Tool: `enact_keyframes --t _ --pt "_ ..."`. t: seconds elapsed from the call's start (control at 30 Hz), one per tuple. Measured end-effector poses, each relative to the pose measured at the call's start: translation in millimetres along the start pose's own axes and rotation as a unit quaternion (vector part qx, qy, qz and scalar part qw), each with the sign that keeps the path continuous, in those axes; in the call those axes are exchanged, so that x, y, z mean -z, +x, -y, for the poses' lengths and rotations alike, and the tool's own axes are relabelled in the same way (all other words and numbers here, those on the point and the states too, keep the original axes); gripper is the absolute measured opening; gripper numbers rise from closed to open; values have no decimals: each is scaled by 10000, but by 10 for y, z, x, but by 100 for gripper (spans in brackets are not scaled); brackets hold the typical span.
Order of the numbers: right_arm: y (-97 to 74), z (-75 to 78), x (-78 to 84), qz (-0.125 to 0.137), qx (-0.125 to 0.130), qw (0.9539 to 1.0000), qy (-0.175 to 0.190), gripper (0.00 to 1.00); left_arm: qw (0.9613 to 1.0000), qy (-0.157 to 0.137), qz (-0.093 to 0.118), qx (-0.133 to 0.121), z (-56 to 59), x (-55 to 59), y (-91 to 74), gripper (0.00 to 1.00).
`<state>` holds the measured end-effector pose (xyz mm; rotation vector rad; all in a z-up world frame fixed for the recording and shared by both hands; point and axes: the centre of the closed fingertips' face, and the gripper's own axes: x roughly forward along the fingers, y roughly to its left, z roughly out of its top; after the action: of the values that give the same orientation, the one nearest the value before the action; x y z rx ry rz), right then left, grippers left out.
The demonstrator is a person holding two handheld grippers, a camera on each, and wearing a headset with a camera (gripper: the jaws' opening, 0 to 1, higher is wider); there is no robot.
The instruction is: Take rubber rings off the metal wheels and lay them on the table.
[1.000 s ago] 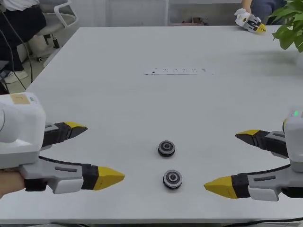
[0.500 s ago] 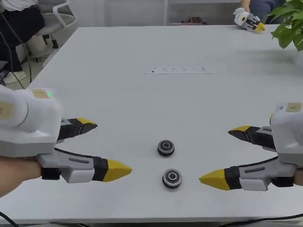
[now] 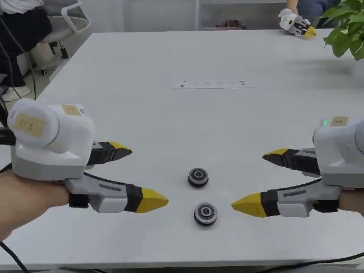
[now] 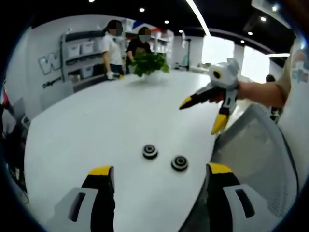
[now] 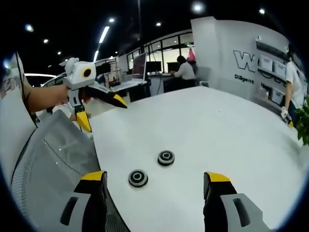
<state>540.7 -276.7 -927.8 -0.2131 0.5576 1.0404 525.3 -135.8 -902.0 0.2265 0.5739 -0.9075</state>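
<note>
Two small metal wheels with dark rubber rings lie on the white table: the far wheel [image 3: 198, 177] [image 4: 150, 151] [image 5: 166, 157] and the near wheel [image 3: 205, 214] [image 4: 179, 163] [image 5: 138, 178]. My left gripper [image 3: 143, 176] [image 5: 99, 112] hovers to their left, open, with nothing between its yellow tips. To their right my right gripper [image 3: 261, 180] [image 4: 202, 115] is also open and holds nothing. Both grippers stand apart from the wheels.
A strip of small markings [image 3: 213, 84] lies mid-table. A green plant [image 3: 348, 31] [image 4: 148, 63] stands at the far right corner, and another person's gripper [image 3: 294, 23] rests near it. Office chairs [image 3: 62, 25] stand beyond the left edge.
Both grippers have moved inward toward the two wheels, the left one to the right and the right one to the left. The wheels lie where they were.
</note>
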Motion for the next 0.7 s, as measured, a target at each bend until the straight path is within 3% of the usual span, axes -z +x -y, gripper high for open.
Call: enact_keyframes --t 0.13,0.23,0.7 --pt "50 -1 4 34 -92 9999 63 80 10000 44 -48 59 18 2 57 77" --pt "98 -23 26 -25 -153 9999 -55 79 9996 235 -101 76 20 3 109 74" --pt "308 -129 64 -89 -490 9983 -299 74 9987 289 -276 317 80 46 375 70"
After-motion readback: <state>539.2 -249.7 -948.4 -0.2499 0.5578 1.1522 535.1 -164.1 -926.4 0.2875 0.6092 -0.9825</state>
